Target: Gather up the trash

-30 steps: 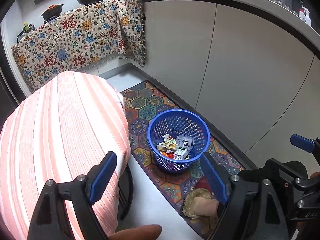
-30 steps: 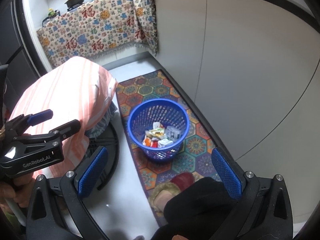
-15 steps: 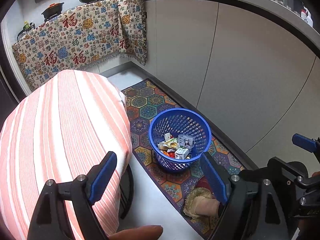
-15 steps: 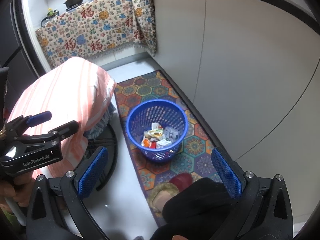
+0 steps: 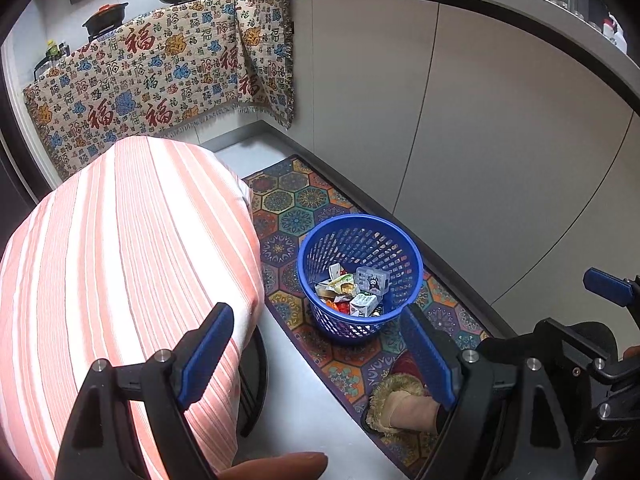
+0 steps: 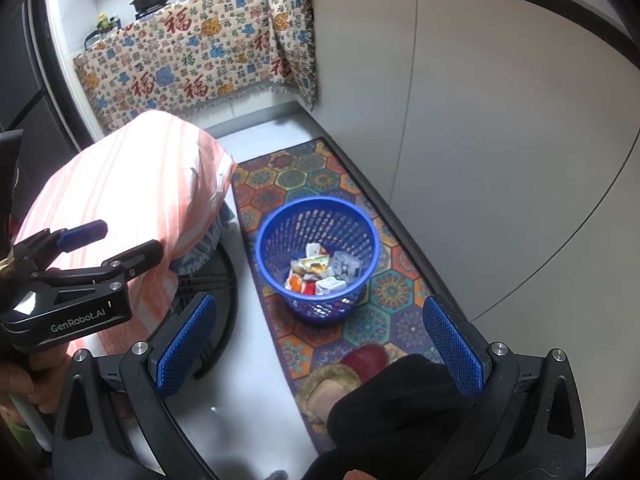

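Crumpled wrappers and small cartons fill the blue perforated plastic basket; little has shifted since a second ago, with both grippers, left and right, spread and empty, so collecting looks finished.

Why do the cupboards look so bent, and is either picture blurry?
Left wrist view: the fisheye lens bows the cupboard fronts and darkens the corners, yet the blue basket is sharp. Right wrist view: same bending, the basket slightly softer.

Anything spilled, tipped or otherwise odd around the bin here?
Nothing stands out. The blue perforated plastic basket stands upright on the hexagon-patterned mat, wrappers and small cartons inside, none seen on the floor. Left gripper and right gripper are open and empty.
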Tool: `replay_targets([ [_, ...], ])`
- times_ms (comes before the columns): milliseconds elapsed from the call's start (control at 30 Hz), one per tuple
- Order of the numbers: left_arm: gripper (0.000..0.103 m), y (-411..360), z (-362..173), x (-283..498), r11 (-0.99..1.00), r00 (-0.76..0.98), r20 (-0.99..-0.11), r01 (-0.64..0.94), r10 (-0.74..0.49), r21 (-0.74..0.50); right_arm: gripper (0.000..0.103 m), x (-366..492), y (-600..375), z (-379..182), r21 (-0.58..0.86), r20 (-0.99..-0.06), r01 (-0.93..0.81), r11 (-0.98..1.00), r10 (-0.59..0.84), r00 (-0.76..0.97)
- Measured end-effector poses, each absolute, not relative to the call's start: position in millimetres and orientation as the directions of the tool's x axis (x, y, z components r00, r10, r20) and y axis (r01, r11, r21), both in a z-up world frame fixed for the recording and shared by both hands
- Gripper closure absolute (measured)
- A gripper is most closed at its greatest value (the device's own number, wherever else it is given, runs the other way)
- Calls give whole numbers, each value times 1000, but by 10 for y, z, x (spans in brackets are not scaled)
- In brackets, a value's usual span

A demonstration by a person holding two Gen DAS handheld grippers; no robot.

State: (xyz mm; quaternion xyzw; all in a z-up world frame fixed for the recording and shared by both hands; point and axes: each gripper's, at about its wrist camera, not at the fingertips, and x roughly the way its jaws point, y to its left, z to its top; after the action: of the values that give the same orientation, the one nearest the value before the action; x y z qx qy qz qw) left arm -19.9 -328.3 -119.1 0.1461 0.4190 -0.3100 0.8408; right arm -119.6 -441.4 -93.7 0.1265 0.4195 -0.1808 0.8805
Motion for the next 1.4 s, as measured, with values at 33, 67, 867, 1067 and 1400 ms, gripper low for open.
replay_targets([
  [33,16,-3285,-1195,-198,766,456,-796,643,-399,-15,0,-1196,-4408,-936,71,-785,425,903,-212,582],
  [67,16,-3285,-1196,-197,766,456,-796,642,-399,-16,0,-1194,-4407,-938,71,-785,424,903,-212,582],
  [867,16,-3353,-1239,-177,768,446,-805,641,-392,-19,0,-1187,-4361,-974,71,-791,422,904,-206,575],
  [1067,16,-3395,-1257,-195,766,444,-806,643,-391,-18,0,-1190,-4353,-999,74,-794,426,902,-205,573],
  [1400,16,-3403,-1304,-208,765,446,-808,644,-385,-8,0,-1205,-4382,-1024,74,-799,431,899,-205,566],
])
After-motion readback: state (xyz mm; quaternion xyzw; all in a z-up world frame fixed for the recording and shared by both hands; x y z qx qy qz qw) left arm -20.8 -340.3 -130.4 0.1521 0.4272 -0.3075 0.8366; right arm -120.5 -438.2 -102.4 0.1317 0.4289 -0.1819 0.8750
